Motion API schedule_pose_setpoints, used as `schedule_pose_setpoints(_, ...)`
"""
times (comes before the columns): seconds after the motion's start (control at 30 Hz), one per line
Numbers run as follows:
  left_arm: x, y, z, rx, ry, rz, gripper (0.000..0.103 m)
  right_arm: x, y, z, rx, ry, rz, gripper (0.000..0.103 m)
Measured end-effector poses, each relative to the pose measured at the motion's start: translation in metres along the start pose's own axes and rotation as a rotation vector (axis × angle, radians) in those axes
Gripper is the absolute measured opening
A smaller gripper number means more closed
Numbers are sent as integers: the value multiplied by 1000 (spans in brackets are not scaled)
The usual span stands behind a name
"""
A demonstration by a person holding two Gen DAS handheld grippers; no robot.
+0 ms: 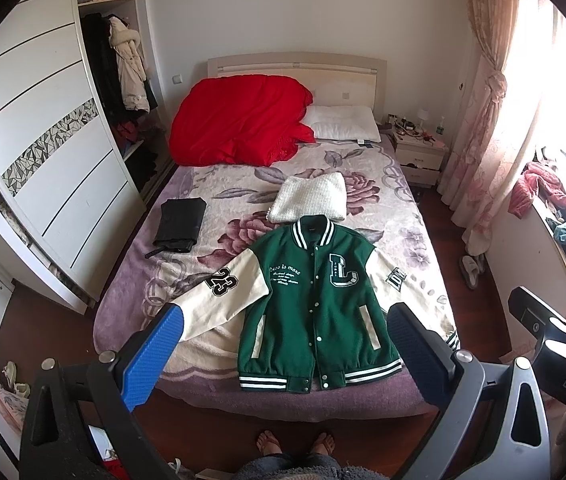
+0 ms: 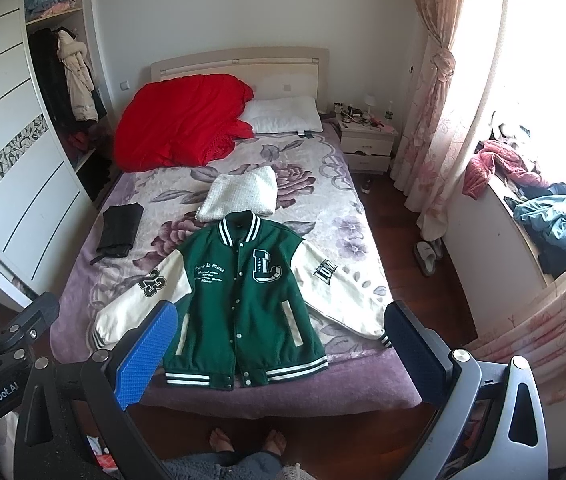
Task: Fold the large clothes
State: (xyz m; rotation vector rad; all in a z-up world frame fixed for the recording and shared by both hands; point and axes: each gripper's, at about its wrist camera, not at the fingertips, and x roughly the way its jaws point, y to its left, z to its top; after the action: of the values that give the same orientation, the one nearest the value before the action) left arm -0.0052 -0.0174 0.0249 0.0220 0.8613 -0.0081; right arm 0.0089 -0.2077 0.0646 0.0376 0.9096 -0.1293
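Note:
A green varsity jacket (image 1: 315, 304) with cream sleeves lies flat and face up at the foot of the bed (image 1: 211, 344), buttoned, sleeves spread out to both sides. It also shows in the right wrist view (image 2: 243, 300). My left gripper (image 1: 283, 340) is open and empty, held high above the bed's foot end. My right gripper (image 2: 279, 340) is open and empty too, held at the same height to the right of the left one. Neither touches the jacket.
A folded white knit (image 1: 310, 197) and a folded black garment (image 1: 181, 224) lie on the bed beyond the jacket. A red quilt (image 1: 239, 118) and pillow (image 1: 343, 122) are at the headboard. Wardrobe (image 1: 43, 160) on the left, nightstand (image 1: 419, 156) and curtain on the right.

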Motion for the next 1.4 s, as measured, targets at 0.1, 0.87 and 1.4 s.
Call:
schedule_pose_setpoints(0.1,0,0,0,0,0,0,103,-1,0,3,1,0,0,103)
schedule_pose_setpoints(0.87,9,7,9,-2,-26,17,103,0,18,11,18,6,-1,103)
schedule_pose_setpoints(1.4,238,8,-10,88,89,88,103,230,-99,-66,429,209,-199,95)
